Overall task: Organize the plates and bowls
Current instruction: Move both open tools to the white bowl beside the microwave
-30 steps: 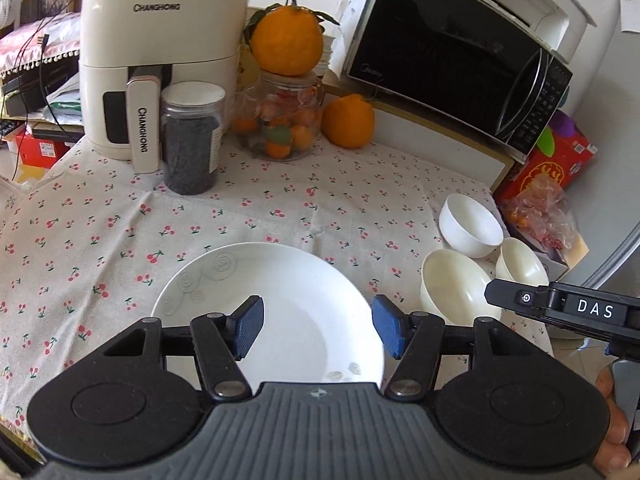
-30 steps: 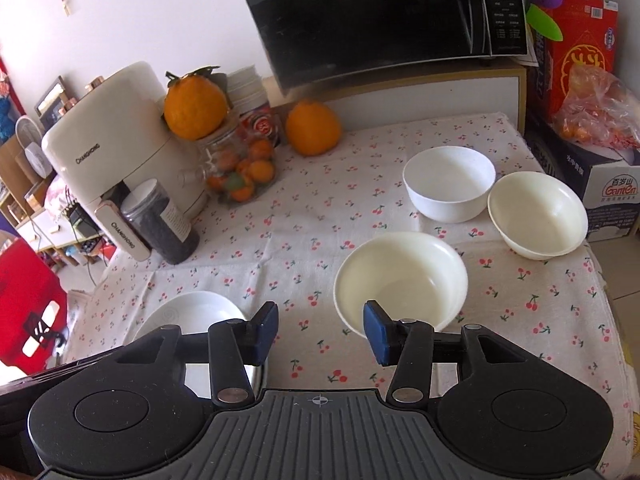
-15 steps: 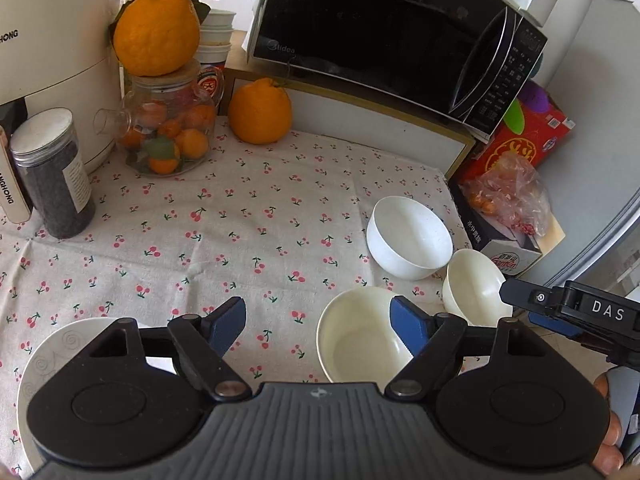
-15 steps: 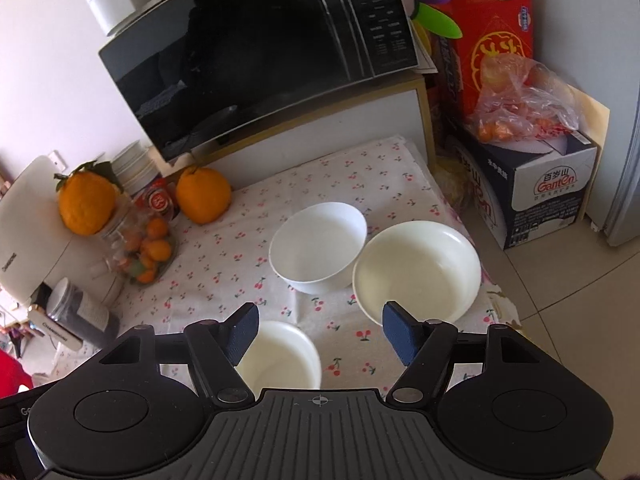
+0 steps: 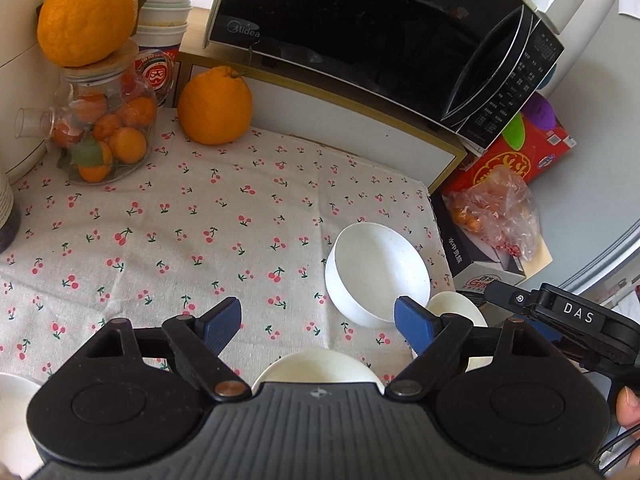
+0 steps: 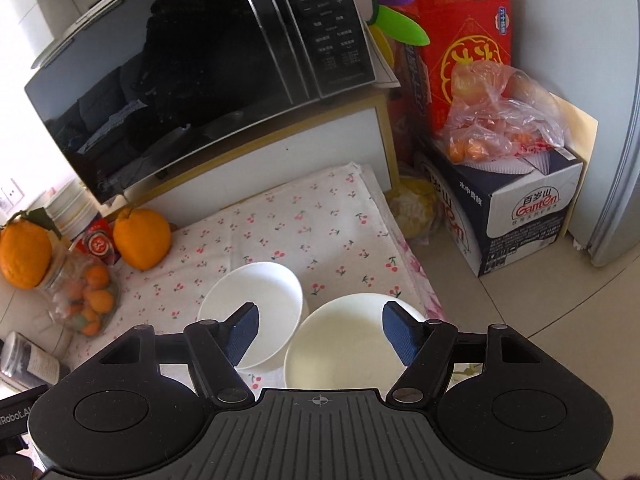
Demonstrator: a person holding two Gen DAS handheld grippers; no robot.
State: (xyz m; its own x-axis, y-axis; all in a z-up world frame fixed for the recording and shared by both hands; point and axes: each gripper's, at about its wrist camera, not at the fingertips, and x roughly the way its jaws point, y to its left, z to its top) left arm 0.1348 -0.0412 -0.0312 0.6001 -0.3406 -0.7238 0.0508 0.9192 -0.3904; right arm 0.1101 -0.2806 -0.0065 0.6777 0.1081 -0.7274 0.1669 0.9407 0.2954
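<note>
- My left gripper [image 5: 318, 322]: blue pads spread apart, just widened, nothing gripped; cherry-print tablecloth [image 5: 200, 232] shows between them.
- Cream bowl [image 5: 316, 368], left wrist view: only its far rim clears my gripper's body; the rest is hidden beneath it.
- White bowl [image 5: 378, 272]: stands near the cloth's right edge, just beyond my right-hand pad, which overlaps its near rim.
- Second cream bowl [image 5: 456, 312], left wrist view: mostly covered by that pad and its linkage.
- Plate [image 5: 10, 408]: cut off at the lower left corner; only a white sliver shows.
- My right gripper [image 6: 320, 332]: pads apart, clamping nothing; the left pad overlaps the white bowl [image 6: 256, 300], and the second cream bowl [image 6: 344, 344] lies between the pads, its near side hidden.
- The two bowls look to touch; I cannot tell for certain.
- Microwave [image 6: 192, 64]: dark door, contents unreadable.
</note>
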